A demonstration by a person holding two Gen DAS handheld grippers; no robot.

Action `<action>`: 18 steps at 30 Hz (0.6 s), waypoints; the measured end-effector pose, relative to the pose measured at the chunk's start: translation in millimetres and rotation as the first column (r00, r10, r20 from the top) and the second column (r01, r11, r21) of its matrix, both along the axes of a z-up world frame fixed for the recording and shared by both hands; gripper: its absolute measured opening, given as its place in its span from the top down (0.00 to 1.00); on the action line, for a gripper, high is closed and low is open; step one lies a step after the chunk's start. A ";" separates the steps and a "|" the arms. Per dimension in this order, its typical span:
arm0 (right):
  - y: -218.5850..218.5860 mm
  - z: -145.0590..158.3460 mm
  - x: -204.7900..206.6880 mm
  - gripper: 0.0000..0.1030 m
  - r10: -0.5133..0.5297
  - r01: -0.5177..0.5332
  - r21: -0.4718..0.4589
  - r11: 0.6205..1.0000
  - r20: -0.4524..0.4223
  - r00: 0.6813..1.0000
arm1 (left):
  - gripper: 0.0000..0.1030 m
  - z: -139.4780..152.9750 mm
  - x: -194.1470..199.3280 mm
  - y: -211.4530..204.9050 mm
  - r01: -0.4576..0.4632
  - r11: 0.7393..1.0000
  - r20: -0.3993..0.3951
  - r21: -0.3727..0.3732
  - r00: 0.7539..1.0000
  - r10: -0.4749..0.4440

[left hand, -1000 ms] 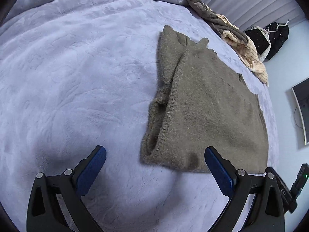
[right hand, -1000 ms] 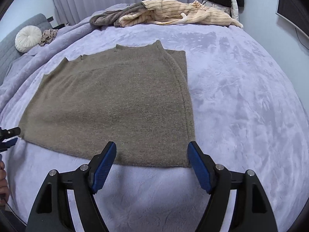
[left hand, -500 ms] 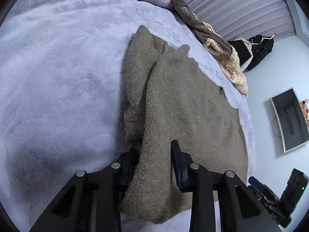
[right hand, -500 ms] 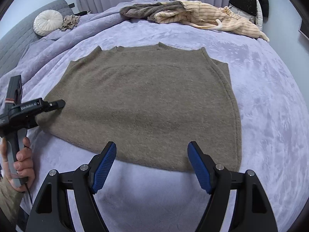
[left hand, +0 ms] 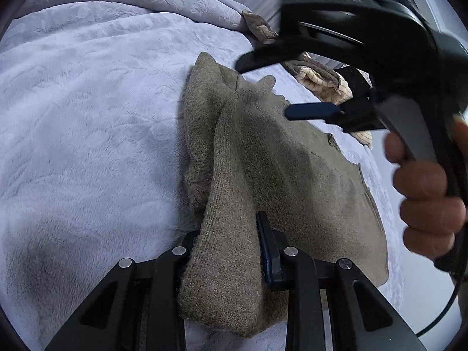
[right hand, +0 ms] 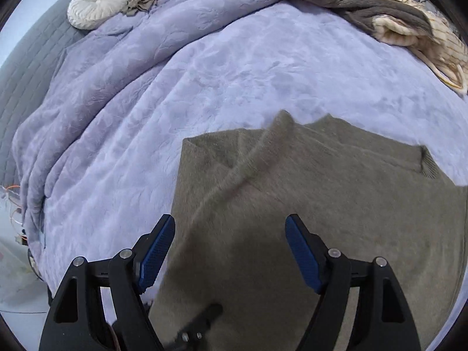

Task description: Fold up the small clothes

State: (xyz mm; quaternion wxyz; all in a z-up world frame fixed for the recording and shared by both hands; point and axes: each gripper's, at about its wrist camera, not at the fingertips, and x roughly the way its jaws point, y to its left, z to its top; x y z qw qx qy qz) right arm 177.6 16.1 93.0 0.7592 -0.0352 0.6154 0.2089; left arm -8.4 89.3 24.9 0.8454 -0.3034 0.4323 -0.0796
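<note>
sweater (left hand: 292,169) hem is pinched in the left gripper (left hand: 231,251), whose jaws have just closed on it. the right gripper (right hand: 228,248) hovers above the sweater, jaws apart, empty. sweater lies flat on the blanket (right hand: 234,67).

My left gripper (left hand: 231,251) is matte black plastic, its triangular cut-out arms pinned with round silver screws, the fingers faced with ribbed dark-blue pads (left hand: 267,251). My right gripper (right hand: 231,248) is built the same, with brighter blue pads (right hand: 304,260); its curved black body carries a small green light and a thin black cable
</note>
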 end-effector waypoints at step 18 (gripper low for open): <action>44.6 -21.3 12.6 0.80 0.121 -0.107 -0.186 0.977 0.067 0.990 | 0.75 18.1 -2.2 -8.1 0.011 0.998 -0.022 0.059 1.000 -0.010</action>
